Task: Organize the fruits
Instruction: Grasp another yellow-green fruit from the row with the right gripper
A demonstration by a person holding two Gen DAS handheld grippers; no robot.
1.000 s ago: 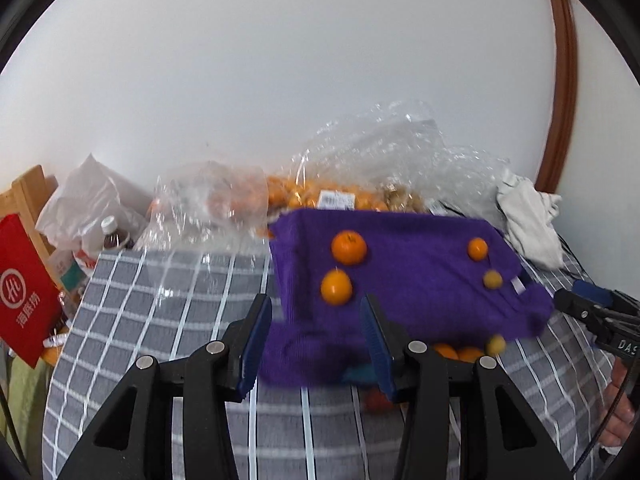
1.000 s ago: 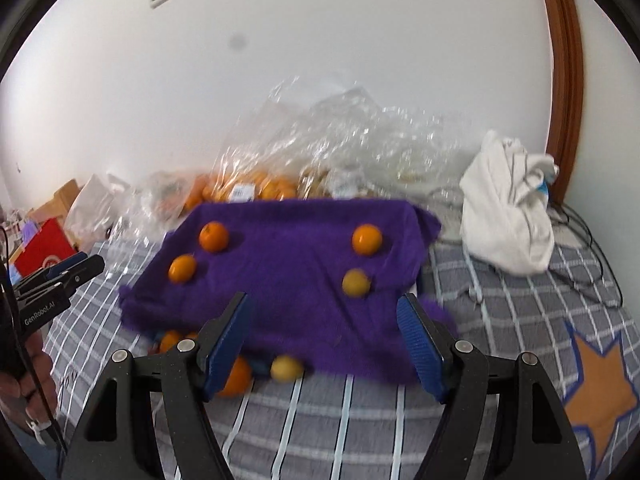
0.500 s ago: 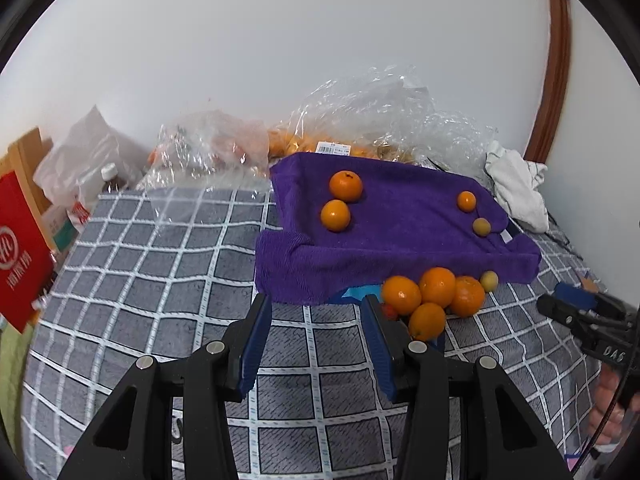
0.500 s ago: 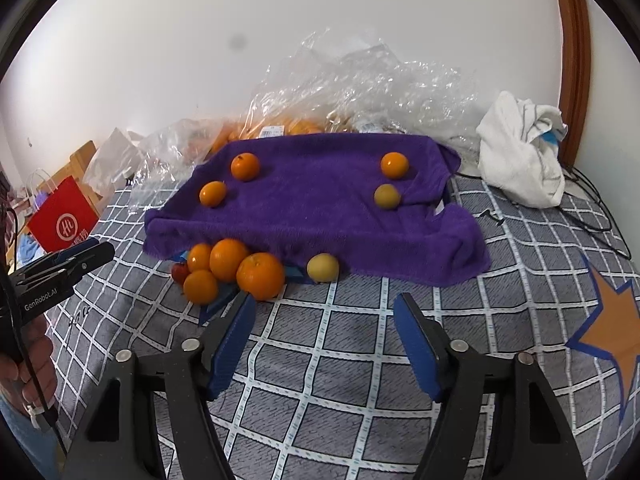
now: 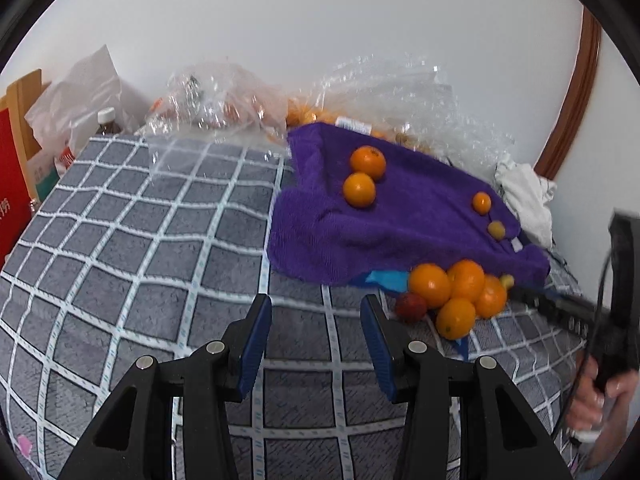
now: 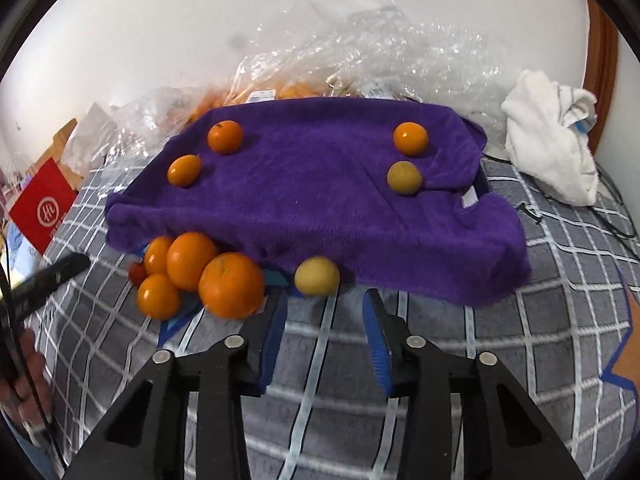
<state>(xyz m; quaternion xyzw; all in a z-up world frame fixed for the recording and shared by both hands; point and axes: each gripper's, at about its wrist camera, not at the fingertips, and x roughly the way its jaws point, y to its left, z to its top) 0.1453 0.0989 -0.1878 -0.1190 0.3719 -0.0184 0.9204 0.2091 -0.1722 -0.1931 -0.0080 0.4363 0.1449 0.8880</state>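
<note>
A purple towel point(image 5: 400, 224) point(image 6: 320, 192) lies draped over a raised shape on the checked bed. Two oranges point(image 6: 225, 137) and another orange with a yellowish fruit point(image 6: 404, 177) rest on it. A pile of oranges point(image 5: 452, 288) point(image 6: 200, 268) and a small red fruit point(image 5: 412, 306) sit at its front edge. My left gripper point(image 5: 316, 312) hovers open over bare blanket, left of the pile. My right gripper point(image 6: 326, 304) is closing with nothing between its fingers. A yellow fruit point(image 6: 317, 275) lies just beyond its tips.
Clear plastic bags point(image 6: 360, 52) with more oranges are heaped against the wall behind the towel. A white cloth point(image 6: 552, 144) lies at the right, a red bag point(image 6: 44, 208) and a bottle point(image 5: 106, 120) at the left. A hand point(image 5: 600, 396) grips the other tool.
Both grippers have sunk toward the bed and now look down on it more steeply. The oranges at the towel's front edge show more plainly. The right jaws have narrowed.
</note>
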